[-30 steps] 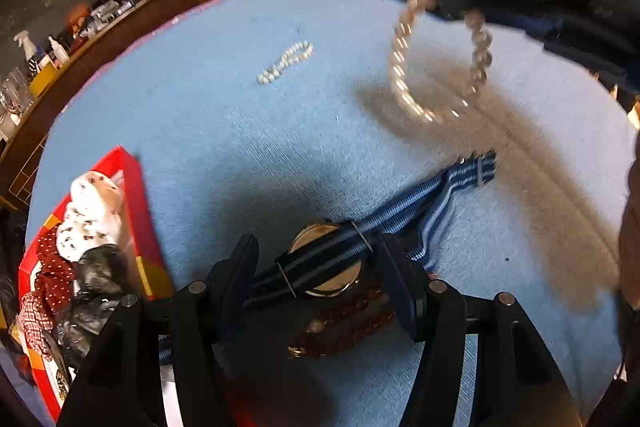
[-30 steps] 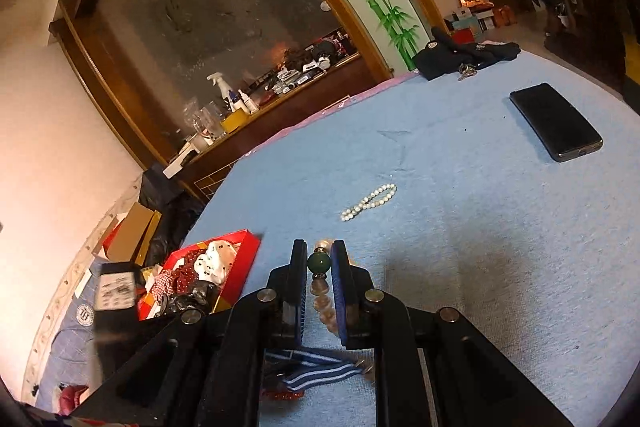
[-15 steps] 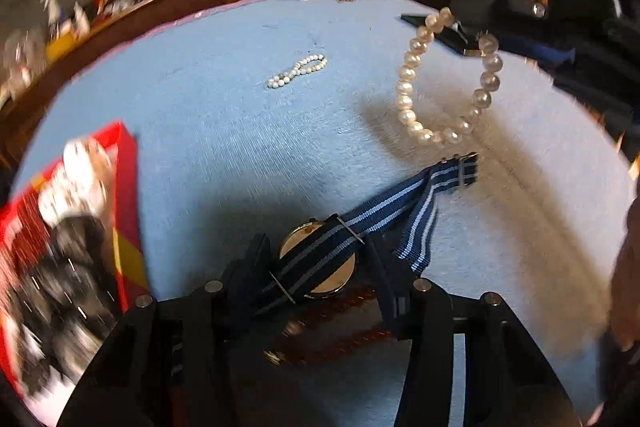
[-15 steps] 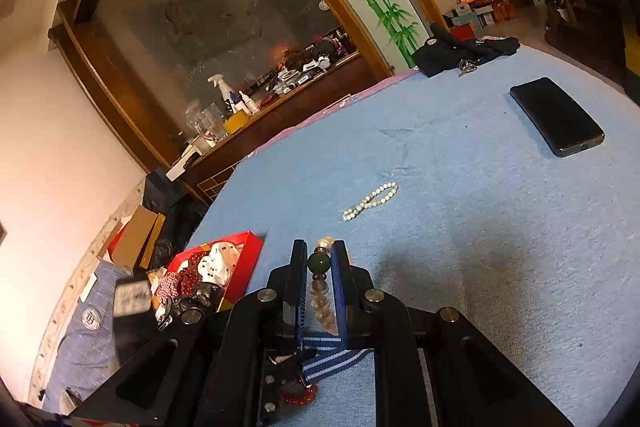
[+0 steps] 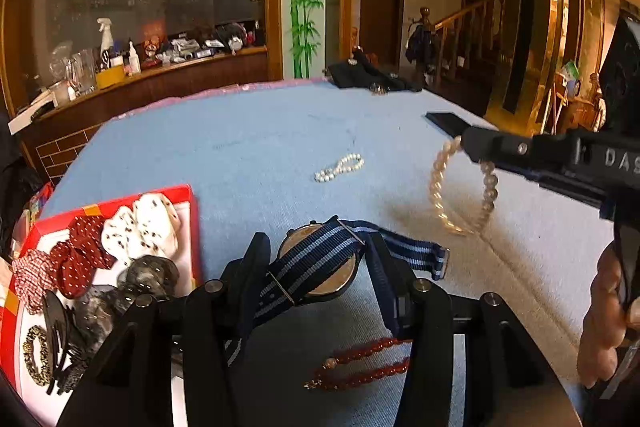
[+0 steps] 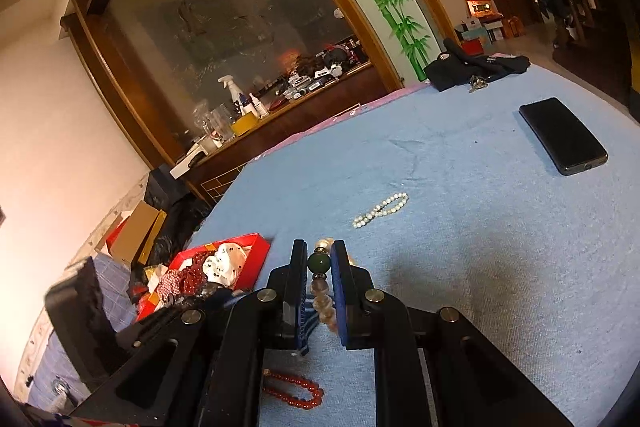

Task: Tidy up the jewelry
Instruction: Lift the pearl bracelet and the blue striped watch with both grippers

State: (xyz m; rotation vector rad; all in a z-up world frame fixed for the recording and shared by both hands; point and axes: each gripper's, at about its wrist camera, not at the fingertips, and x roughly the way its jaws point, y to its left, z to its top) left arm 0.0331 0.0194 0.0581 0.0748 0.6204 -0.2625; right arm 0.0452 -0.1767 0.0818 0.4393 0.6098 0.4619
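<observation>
A round table under a blue cloth (image 5: 248, 143) is serving as the work surface, with a cluttered sideboard behind it. Nearest, a red bead bracelet (image 5: 360, 363) is lying loose on the cloth, evidently awaiting sorting. Above it the left gripper (image 5: 316, 259) is clamping a watch with a striped navy strap (image 5: 320, 263) by its case edges, apparently so the strap trails free. To the left, the red tray (image 5: 192, 227) is holding hair ties. The right gripper (image 6: 320, 263) is pinching a pearl bracelet (image 5: 460, 195) at its green bead, letting the loop hang clear above the cloth. Farther off, a small pearl bracelet (image 5: 340, 167) and a phone (image 6: 564, 135) are lying untouched.
</observation>
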